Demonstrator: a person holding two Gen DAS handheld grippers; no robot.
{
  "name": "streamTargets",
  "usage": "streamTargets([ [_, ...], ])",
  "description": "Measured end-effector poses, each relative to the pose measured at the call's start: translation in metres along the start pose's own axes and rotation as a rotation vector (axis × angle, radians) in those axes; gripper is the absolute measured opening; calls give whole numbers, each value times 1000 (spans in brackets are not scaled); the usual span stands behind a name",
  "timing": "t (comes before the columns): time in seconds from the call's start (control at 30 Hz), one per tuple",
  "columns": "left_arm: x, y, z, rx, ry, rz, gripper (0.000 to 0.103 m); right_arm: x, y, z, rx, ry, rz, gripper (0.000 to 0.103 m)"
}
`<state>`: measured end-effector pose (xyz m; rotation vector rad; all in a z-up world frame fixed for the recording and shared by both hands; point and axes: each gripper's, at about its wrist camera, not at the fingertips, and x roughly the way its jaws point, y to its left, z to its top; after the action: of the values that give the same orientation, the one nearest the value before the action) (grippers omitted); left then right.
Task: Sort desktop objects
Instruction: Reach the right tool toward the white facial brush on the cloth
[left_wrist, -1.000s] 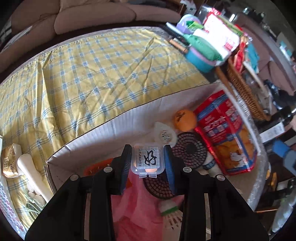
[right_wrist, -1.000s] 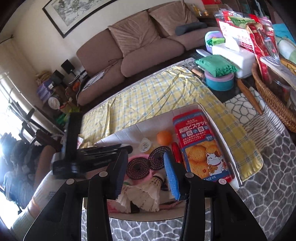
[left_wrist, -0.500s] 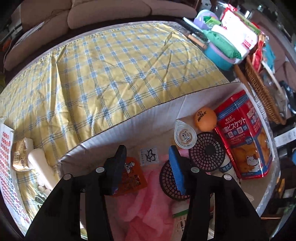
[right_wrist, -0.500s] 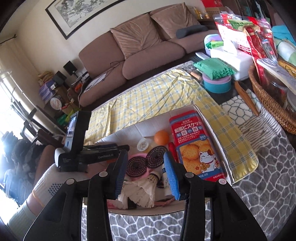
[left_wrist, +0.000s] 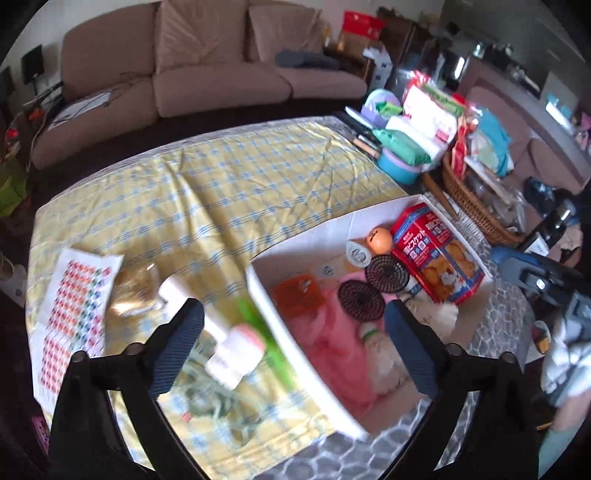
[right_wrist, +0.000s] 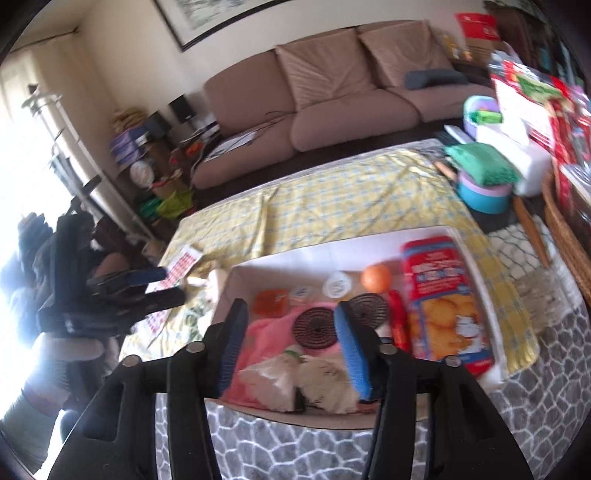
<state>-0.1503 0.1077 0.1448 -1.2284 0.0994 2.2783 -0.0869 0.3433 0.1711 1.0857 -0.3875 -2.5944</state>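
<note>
A: The left gripper (left_wrist: 293, 328) is spread wide and holds nothing. It hangs above the edge where the yellow checked cloth (left_wrist: 229, 177) meets the white box (left_wrist: 295, 332).

B: And the right gripper (right_wrist: 290, 343)?

A: Also spread and empty, over the near part of the same box, above a white shuttlecock (right_wrist: 321, 376) and a pink cloth (right_wrist: 258, 332).

B: What is left to sort?

A: On the yellow cloth, just outside the box wall, lies a pale tube with a pink end (left_wrist: 236, 350), blurred here. Beside it are a green stick (left_wrist: 258, 325), a tangle of greenish cord (left_wrist: 218, 398), a small shiny packet (left_wrist: 133, 291) and a sticker sheet (left_wrist: 74, 314).

B: How will the tube handle?

A: I judge it light and rather stiff, maybe smooth, so it can roll. I would take it across the middle of its body, not at the end.

B: And the cord?

A: Soft and loose. It may trail, so pinch the thick part of the bundle. The sheet is thin and flat, hard to lift except at an edge.
</note>
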Motion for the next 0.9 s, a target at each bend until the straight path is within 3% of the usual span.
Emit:
streamTargets([
  [0.07, -21, 23, -20, -32, -24, 19, 103, 7, 14, -2, -14, 5, 33, 61],
  [0.13, -39, 46, -44, -76, -48, 0, 103, 13, 26, -3, -22, 5, 72, 89],
  [0.2, -49, 66, -64, -119, -56, -16, 103, 20, 42, -6, -36, -10, 125, 103],
  [0.27, -54, 86, -86, -158, -49, -7, 103, 31, 60, -10, -70, -16, 135, 103],
  [0.47, -75, 118, -131, -211, -68, 55, 103, 57, 113, -27, -196, -17, 46, 103],
  [0.67, -92, 135, -154, -255, -102, 56, 103, 68, 155, -43, -287, 2, -74, 103],
  [0.9, -115, 147, -173, -293, -134, 74, 103, 65, 190, -57, -317, 5, -102, 103],
])
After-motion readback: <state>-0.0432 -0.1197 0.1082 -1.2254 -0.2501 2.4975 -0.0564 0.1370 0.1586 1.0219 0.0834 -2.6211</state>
